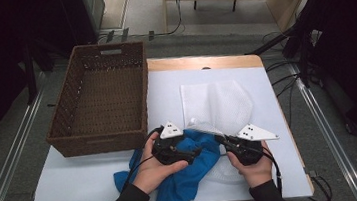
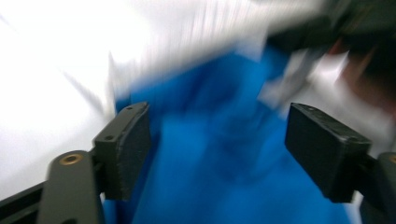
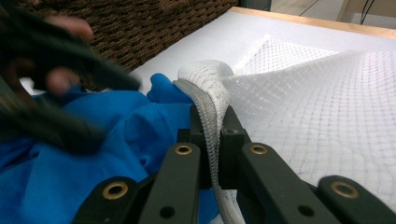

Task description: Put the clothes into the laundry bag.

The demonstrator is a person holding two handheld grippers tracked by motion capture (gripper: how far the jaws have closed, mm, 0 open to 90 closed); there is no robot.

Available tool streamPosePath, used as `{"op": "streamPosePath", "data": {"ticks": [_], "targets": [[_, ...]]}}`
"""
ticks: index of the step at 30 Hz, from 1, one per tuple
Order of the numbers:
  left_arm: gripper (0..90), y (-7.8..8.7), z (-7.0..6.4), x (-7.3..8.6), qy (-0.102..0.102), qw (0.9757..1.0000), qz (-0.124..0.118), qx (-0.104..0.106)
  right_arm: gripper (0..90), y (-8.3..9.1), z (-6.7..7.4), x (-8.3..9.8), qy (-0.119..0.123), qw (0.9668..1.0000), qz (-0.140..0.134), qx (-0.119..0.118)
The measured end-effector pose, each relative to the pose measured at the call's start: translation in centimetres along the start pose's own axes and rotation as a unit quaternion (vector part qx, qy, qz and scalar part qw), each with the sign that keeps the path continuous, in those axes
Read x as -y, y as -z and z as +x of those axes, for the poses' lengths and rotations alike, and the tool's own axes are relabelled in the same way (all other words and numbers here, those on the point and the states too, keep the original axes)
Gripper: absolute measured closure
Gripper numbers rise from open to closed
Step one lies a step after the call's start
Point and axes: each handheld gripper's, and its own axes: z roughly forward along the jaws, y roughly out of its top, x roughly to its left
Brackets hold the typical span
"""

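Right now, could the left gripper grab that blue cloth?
Probably yes. The left gripper has its jaws apart right over the blue cloth, with nothing between them and the fabric. The right gripper only pinches the white mesh bag beside it.

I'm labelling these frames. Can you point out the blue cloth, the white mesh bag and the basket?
blue cloth (image 1: 185, 180), high view, its lower middle.
white mesh bag (image 3: 322, 107), right gripper view, its flat netting.
basket (image 1: 101, 143), high view, its near wall.
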Motion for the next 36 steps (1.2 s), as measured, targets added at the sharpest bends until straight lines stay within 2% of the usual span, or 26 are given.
{"op": "streamPosePath", "data": {"ticks": [1,3,4,5,7,9,11,13,14,15,17,18,19,20,21,24,25,27,28,29,30,31,32,34,35,36], "targets": [[35.3,-0.4,-0.1,0.4,-0.01,0.9998,0.014,-0.012,88.8,-0.1,0.0,0.0,-0.001,1.0,0.001,-0.001],[51.8,-0.8,-0.7,0.9,-0.023,0.999,0.015,-0.035,88.8,-0.2,0.1,0.1,0.002,1.0,0.003,-0.003],[61.3,-0.8,-0.7,0.9,-0.023,0.999,0.015,-0.035,88.8,-0.2,0.2,0.1,0.002,1.0,0.004,-0.003],[61.3,-0.6,-0.8,0.8,-0.026,0.9989,0.015,-0.036,88.8,-0.2,0.2,0.1,0.002,1.0,0.004,-0.003],[78.9,-0.3,-1.2,0.4,-0.028,0.9993,0.009,-0.023,88.8,-0.3,0.3,0.1,0.004,1.0,0.003,-0.005],[81.3,0.0,-1.8,0.0,-0.04,0.9991,0.006,-0.008,88.8,-0.3,0.4,0.1,0.003,1.0,0.003,-0.007],[83.1,0.3,-2.2,-0.5,-0.05,0.9985,0.001,0.022,88.8,-0.3,0.5,0.0,0.009,0.9999,-0.002,-0.01],[83.2,0.4,-2.5,-0.9,-0.048,0.998,-0.007,0.039,88.8,-0.3,0.6,0.0,0.008,0.9999,-0.003,-0.011],[83.2,0.4,-2.6,-1.2,-0.043,0.9981,-0.007,0.043,88.8,-0.2,0.8,-0.2,0.011,0.9998,-0.01,-0.011],[83.1,0.2,-2.5,-1.7,-0.027,0.9983,-0.01,0.051,88.8,0.0,0.9,-0.2,0.012,0.9998,-0.015,-0.009],[83.0,0.0,-2.3,-2.0,-0.017,0.9986,-0.013,0.047,88.9,0.3,1.1,-0.5,0.017,0.9995,-0.025,-0.008],[83.0,-0.3,-1.8,-2.5,0.008,0.9989,-0.024,0.039,88.9,0.4,1.1,-0.6,0.019,0.9993,-0.03,-0.008],[82.7,-0.3,-1.8,-2.5,0.008,0.9989,-0.024,0.039,88.8,0.5,1.2,-0.7,0.019,0.9992,-0.034,-0.009],[82.1,-0.7,-1.1,-2.8,0.043,0.9973,-0.054,0.024,88.8,0.6,1.2,-0.7,0.02,0.9992,-0.034,-0.01],[81.0,-1.0,-0.8,-2.8,0.058,0.996,-0.068,0.008,88.8,0.6,1.2,-0.7,0.02,0.9992,-0.034,-0.01],[80.0,-2.1,-0.6,-2.6,0.076,0.9945,-0.072,-0.005,88.8,0.5,1.1,-0.6,0.018,0.9994,-0.03,-0.01],[76.1,-3.2,-0.7,-2.3,0.069,0.9964,-0.049,0.006,88.8,0.3,1.0,-0.5,0.018,0.9995,-0.024,-0.011],[71.6,-3.5,-0.9,-2.2,0.059,0.9974,-0.039,0.014,88.8,0.3,1.0,-0.4,0.017,0.9995,-0.023,-0.011],[57.0,-3.4,-1.2,-2.0,0.047,0.9978,-0.041,0.023,88.8,0.3,0.9,-0.3,0.017,0.9995,-0.022,-0.011],[57.0,-3.0,-1.4,-1.9,0.035,0.9975,-0.052,0.033,88.8,0.3,0.9,-0.3,0.017,0.9995,-0.022,-0.011],[39.4,-1.8,-1.8,-1.9,0.016,0.9968,-0.069,0.038,88.8,0.4,0.7,-0.3,0.013,0.9996,-0.022,-0.011],[33.8,-1.8,-1.8,-1.9,0.016,0.9968,-0.069,0.038,88.8,0.5,0.5,-0.3,0.012,0.9996,-0.022,-0.01],[29.7,-0.4,-2.0,-1.9,0.002,0.9958,-0.088,0.025,88.8,0.5,0.4,-0.3,0.01,0.9997,-0.022,-0.009],[24.2,0.1,-1.8,-1.9,0.001,0.9952,-0.097,0.014,88.8,0.4,0.3,-0.2,0.009,0.9997,-0.021,-0.008],[24.2,0.6,-1.5,-1.9,0.004,0.9952,-0.098,0.004,88.8,0.4,0.3,-0.2,0.009,0.9997,-0.021,-0.008],[19.4,0.6,-0.6,-1.8,0.023,0.9966,-0.079,-0.008,88.8,0.4,0.3,-0.2,0.006,0.9997,-0.021,-0.007]]}}
